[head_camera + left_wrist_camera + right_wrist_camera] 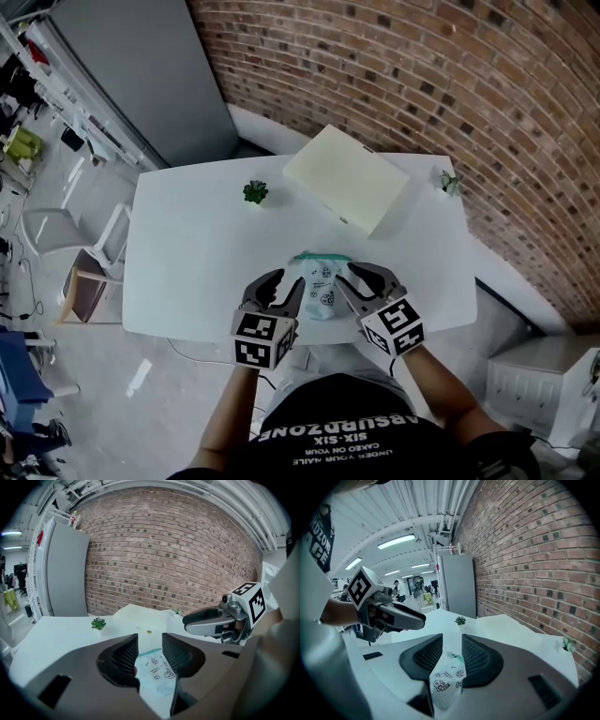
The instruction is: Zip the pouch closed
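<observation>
The left tool [284, 287] and right tool [356, 279] flanked the pouch [322, 286], one at each side. The jaws of both stood wide and pressed on nothing. The pouch lay flat on the white table [187, 281] near its front edge, with its teal zip [323, 256] at the far end. Judged: the tools were set to brace one side and draw the slider. Beyond lay a cream box [347, 178] and a small succulent [255, 192], then the brick wall [422, 75].

One table [187, 281], one pouch [321, 281], one cream box [347, 178], two small green plants [255, 192] [450, 181] and two grippers [289, 279] [350, 274].
</observation>
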Demonstrator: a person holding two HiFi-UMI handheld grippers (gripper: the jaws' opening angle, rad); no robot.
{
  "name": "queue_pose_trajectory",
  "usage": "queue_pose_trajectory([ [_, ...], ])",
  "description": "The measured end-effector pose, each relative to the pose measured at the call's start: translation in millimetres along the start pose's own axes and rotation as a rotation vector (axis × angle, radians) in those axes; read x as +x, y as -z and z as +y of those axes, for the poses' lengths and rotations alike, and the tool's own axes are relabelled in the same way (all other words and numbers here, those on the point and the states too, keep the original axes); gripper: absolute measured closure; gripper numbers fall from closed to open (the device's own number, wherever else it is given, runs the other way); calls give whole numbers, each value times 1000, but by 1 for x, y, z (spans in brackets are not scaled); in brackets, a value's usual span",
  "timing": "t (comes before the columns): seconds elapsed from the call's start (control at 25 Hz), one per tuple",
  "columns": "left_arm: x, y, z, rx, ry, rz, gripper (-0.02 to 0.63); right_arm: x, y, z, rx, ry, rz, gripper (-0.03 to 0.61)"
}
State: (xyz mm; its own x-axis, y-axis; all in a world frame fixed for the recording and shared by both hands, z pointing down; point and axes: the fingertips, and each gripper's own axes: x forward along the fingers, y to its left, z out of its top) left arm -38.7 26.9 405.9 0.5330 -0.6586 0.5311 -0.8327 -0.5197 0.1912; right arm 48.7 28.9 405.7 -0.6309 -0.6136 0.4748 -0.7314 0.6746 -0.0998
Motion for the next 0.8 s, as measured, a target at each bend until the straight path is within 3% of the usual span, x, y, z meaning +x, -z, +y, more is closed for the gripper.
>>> queue_pose_trajectory([
  [0.44, 44, 6, 27, 31, -57, 113, 472, 50, 5, -31, -139, -181, 98, 462],
  [0.8, 75, 33, 40, 23, -6, 212, 472, 99, 22, -43, -272, -266, 203, 453],
])
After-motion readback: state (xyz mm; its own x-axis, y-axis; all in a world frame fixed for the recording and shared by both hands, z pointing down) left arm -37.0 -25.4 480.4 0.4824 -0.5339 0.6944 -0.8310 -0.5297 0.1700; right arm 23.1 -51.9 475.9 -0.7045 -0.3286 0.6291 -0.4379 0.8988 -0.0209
